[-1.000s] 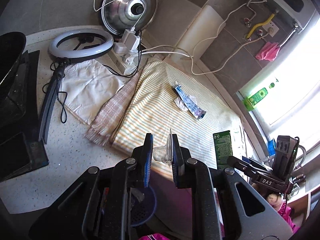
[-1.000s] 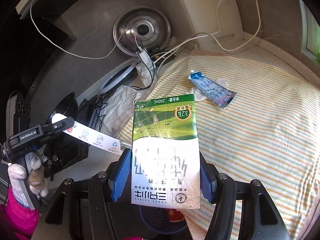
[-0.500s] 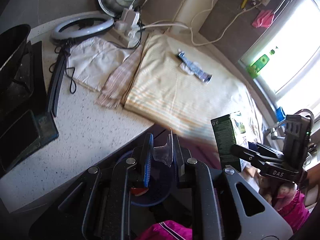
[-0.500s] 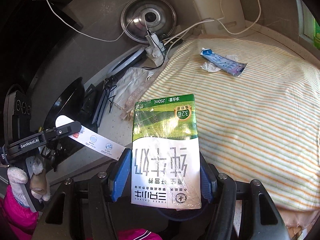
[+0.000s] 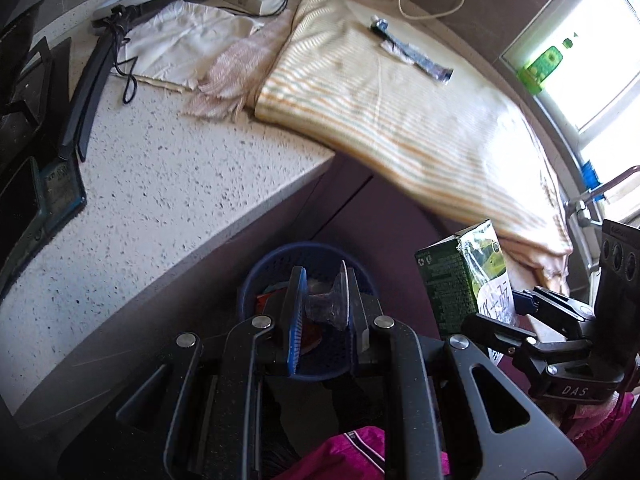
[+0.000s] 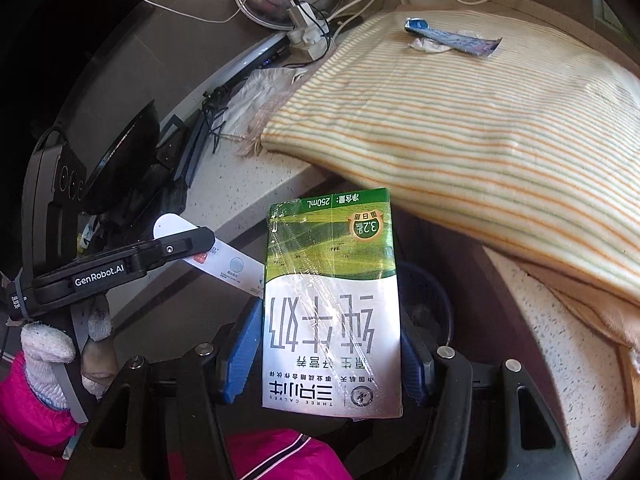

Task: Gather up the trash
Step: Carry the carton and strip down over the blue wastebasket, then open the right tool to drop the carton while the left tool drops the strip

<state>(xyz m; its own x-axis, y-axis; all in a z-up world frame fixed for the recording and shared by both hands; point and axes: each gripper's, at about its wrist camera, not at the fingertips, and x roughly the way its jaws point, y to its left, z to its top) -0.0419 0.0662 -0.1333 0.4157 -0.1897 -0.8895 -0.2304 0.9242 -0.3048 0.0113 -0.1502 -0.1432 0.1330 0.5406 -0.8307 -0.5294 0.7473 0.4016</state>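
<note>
While both tools point down off the counter edge, each one carries a piece of trash. Right gripper [image 6: 328, 356] is clamped on a green-and-white milk carton [image 6: 332, 304] — blue pads pressed on its two sides, carton upside down in the lower centre of the right wrist view, print inverted. In the left wrist view the same carton sits at lower right, held out over the dark floor area beside the counter.

Left gripper [image 5: 320, 312] is nearly closed, pinching a small clear plastic lid piece [image 5: 326, 306] between its pads, lower centre of that frame. From the right wrist view this reads as a flat white printed lid sticking out of the tool at left centre.

Directly behind the left fingertips sits a blue mesh bin [image 5: 308, 260] with some red and white scraps inside; its rim also shows just right of the carton in the right wrist view.

One more trash item is on the striped cloth [image 5: 400, 120] — a flattened blue tube [image 6: 452, 38] with crumpled white paper touching it, upper right of the right wrist frame, well apart from both tools.

White speckled counter [image 5: 160, 200] fills the left; a gloved hand [image 6: 48, 352] with a pink sleeve grips the left tool at lower left.
</note>
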